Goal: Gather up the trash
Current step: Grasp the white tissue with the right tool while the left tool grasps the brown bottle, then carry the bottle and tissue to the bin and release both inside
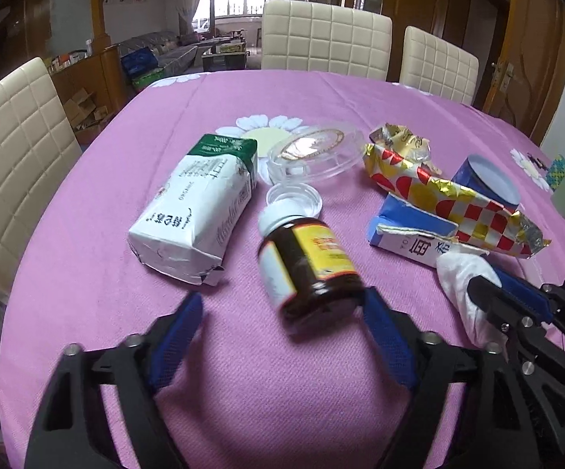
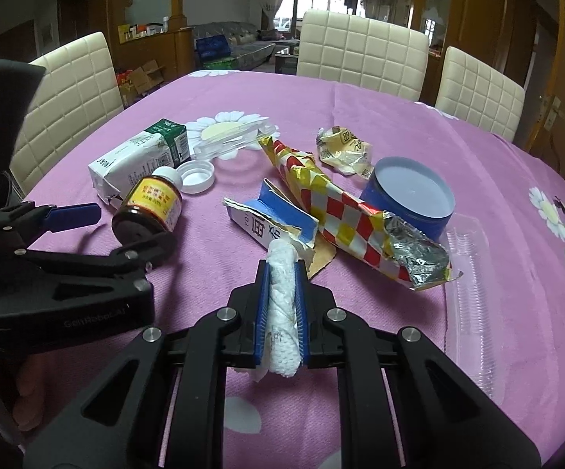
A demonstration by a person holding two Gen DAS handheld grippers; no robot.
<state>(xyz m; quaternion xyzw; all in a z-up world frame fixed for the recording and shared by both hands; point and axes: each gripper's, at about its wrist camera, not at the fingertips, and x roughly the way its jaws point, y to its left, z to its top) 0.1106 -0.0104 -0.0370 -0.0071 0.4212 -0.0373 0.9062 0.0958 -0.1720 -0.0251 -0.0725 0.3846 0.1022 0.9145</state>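
A brown bottle [image 1: 306, 262] with a yellow label lies on its side on the pink tablecloth [image 1: 243, 371], its white cap [image 1: 294, 199] loose just behind it. My left gripper [image 1: 282, 299] is open around the bottle's base: the right pad is close against it and the left pad stands well clear. The right wrist view shows the same bottle [image 2: 149, 207] between the left gripper's fingers [image 2: 75, 213]. My right gripper [image 2: 281, 273] is shut on a wad of white tissue [image 2: 282, 301], held just above the cloth in front of a torn blue-and-white carton [image 2: 278, 219].
Also on the table are a white milk carton [image 1: 196, 211], a clear plastic dish [image 1: 313, 152], a red-and-gold chequered wrapper [image 2: 345, 211], a crumpled gold wrapper [image 2: 345, 148], a blue round tin [image 2: 411, 195] and a clear tray [image 2: 470, 273]. Cream chairs [image 1: 325, 39] ring the table.
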